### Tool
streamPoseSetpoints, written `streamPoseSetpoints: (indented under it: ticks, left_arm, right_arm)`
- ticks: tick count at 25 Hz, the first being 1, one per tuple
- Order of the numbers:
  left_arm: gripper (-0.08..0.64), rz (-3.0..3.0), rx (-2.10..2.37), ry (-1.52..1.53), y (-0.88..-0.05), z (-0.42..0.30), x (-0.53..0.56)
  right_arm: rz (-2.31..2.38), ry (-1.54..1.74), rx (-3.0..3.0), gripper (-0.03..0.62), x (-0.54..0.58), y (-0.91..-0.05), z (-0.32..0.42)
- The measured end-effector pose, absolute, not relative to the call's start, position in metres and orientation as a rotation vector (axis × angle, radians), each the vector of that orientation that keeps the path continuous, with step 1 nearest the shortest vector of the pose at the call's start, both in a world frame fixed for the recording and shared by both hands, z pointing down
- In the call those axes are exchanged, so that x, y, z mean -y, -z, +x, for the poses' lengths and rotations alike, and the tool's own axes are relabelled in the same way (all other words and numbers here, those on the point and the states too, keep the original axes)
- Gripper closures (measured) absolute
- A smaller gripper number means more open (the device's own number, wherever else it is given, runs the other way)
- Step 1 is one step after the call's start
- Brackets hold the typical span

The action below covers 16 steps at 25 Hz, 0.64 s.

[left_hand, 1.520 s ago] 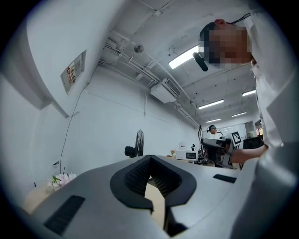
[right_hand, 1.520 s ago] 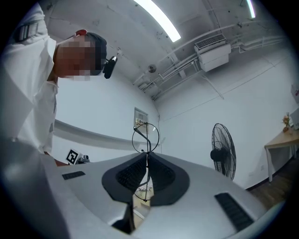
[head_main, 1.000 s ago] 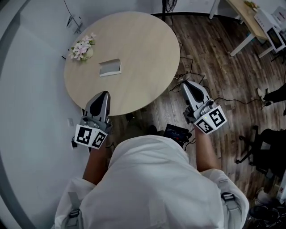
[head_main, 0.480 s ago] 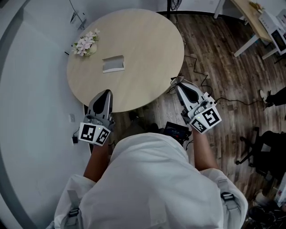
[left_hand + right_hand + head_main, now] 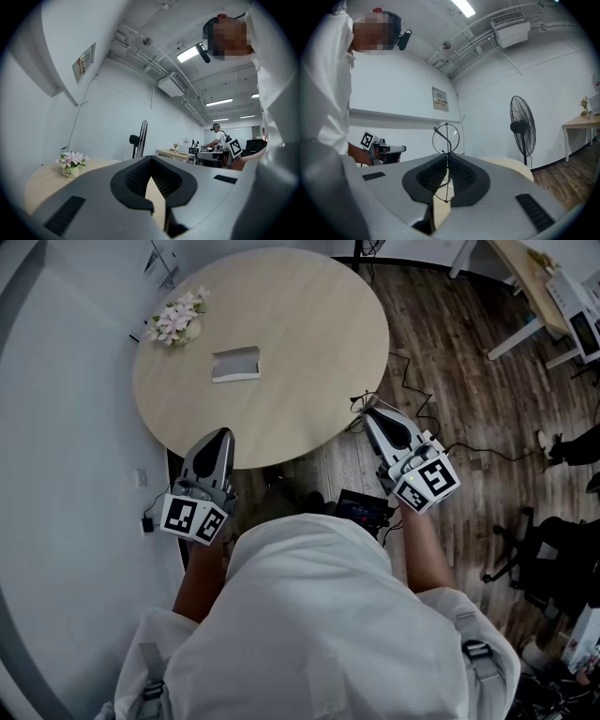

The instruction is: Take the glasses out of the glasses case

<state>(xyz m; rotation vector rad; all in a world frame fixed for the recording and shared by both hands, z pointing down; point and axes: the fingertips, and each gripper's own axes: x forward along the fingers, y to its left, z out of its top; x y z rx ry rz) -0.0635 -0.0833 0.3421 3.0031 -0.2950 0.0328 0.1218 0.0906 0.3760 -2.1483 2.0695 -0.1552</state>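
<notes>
Smooth matt top on round pale wooden table (image 5: 309, 352), dark wooden plank floor (image 5: 450, 362), thin black metal-wire glasses (image 5: 448, 140), white cloth shirt (image 5: 309, 615)

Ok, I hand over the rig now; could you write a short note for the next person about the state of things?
The left gripper is shut and empty, above the table's near edge.
The right gripper is shut on the thin round-rimmed wire glasses, in the air beside the round pale wooden table.
The grey rectangular glasses case lies on the table, away from both grippers.
Done: glasses are out of the case.
Left: probably only setting them down safely.
</notes>
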Motion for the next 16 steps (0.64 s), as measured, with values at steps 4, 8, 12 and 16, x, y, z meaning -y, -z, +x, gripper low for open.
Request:
streamPoseSetpoints:
  ticks: [4, 8, 12, 16]
  left_arm:
    - [0.546, 2.966, 0.290, -0.077, -0.356, -0.071, 0.097]
    - [0.546, 2.952, 0.302, -0.089, -0.362, -0.075, 0.106]
    - [0.546, 2.937, 0.287, -0.105, -0.367, -0.073, 0.108]
    - [0.546, 2.938, 0.274, -0.112, -0.366, -0.071, 0.107]
  right_arm:
    - [-2.156, 0.171, -2.067, 0.562, -0.075, -0.380, 0.124]
    - [-2.146, 0.175, -2.081, 0.562, -0.060, -0.380, 0.121]
    - [-2.145, 0.194, -2.092, 0.561, -0.052, -0.384, 0.120]
    - [-2.147, 0.214, -2.093, 0.561, -0.051, -0.385, 0.122]
